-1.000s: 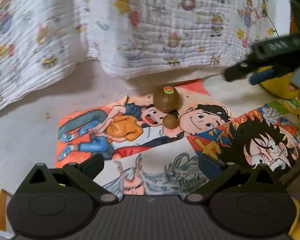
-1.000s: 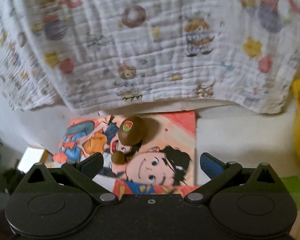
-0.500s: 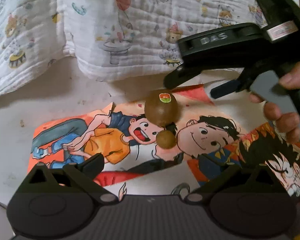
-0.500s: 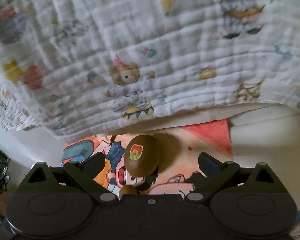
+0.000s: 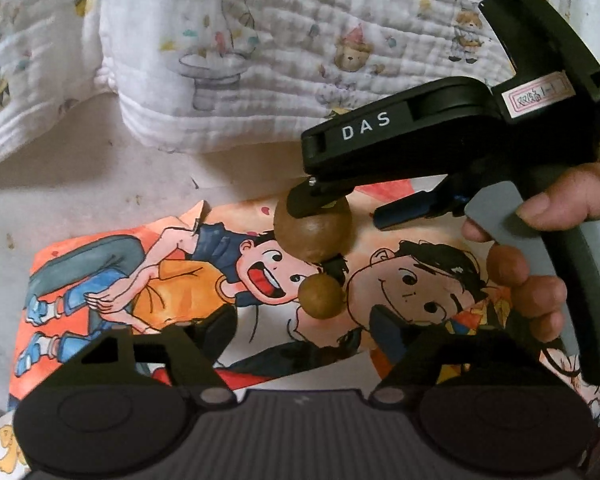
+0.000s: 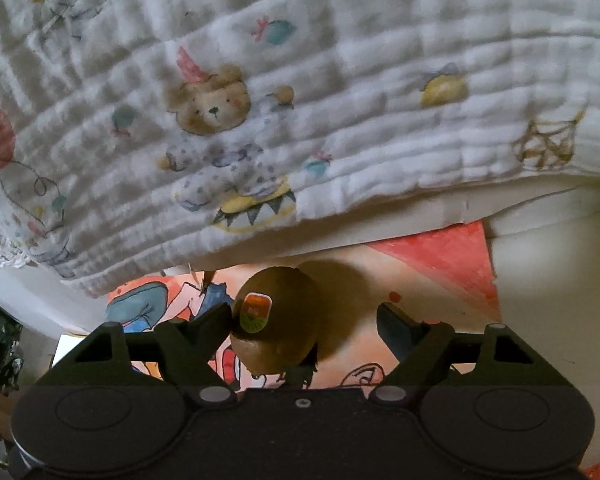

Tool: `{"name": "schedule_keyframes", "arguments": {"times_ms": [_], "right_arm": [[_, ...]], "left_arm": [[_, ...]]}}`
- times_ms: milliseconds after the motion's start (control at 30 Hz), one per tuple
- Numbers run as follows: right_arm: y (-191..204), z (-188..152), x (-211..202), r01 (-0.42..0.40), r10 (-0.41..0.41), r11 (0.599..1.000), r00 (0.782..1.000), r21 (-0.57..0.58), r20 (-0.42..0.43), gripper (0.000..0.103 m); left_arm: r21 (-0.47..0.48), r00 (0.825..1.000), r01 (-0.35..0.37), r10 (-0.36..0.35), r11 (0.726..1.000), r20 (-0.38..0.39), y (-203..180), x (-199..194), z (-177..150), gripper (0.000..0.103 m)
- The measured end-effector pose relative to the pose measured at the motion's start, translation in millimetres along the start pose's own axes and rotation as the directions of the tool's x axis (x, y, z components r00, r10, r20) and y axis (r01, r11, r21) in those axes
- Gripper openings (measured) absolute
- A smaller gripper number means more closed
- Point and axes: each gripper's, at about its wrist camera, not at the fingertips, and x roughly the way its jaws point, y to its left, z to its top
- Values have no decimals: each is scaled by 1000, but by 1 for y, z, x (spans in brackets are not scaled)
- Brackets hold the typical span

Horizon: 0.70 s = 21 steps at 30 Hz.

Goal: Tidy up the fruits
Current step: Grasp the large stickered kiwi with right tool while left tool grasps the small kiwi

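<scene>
now the kiwi is lying on the cartoon poster, just in front of the printed blanket, and the right gripper is straddling it, jaws just narrowing, left pad touching, right pad apart. nearer on the poster, the small brown fruit is sitting ahead of the left gripper, jaws also closing, nothing pinched. next, i judge, both need to clamp before lifting.

text: "DAS" in white | on: black body of right gripper | white label behind it: print unreadable | kiwi sticker: unreadable
</scene>
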Motion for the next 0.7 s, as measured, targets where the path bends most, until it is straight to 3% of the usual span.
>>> {"name": "schedule_keyframes", "arguments": {"times_ms": [600,700], "right_arm": [[33,-2,27,17,-18,999,1000,-50,-19,69],[42,-4,30,19,-21,997,1000,-70,-23,63]], "left_arm": [[-68,999,51,-51,996,-9,7,19,11,43],[-83,998,61,-62,995,-9,8,19,11,37]]}}
